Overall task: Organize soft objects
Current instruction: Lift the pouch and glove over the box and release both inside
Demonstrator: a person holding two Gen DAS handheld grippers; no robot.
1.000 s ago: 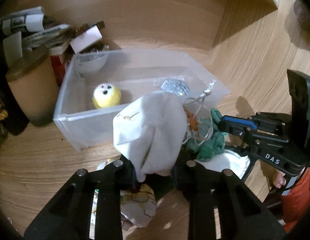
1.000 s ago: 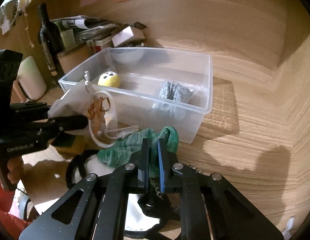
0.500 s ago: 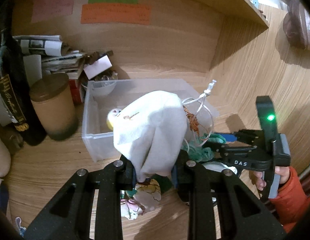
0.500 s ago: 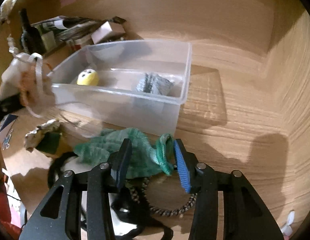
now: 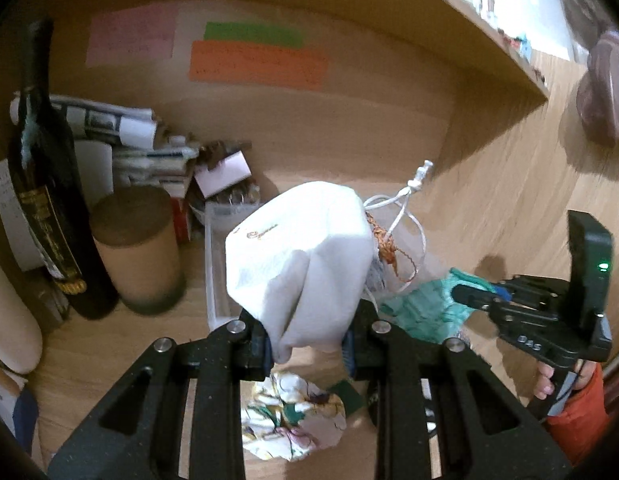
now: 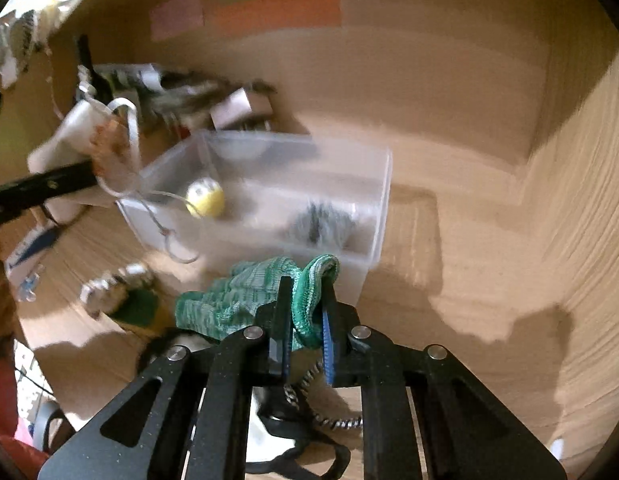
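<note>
your left gripper (image 5: 307,344) pinches the white pouch (image 5: 299,256) mid-air near the bin (image 6: 269,196), right gripper (image 6: 305,336) clamps the limp green glove (image 6: 245,300) at its cuff; both light and floppy, so grip bunched fabric.

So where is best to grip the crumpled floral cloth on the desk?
Probably its raised crumpled middle, coming from straight above: the floral cloth lies bunched on the desk with folds standing up, and the edges lie flat, giving little to pinch.
</note>
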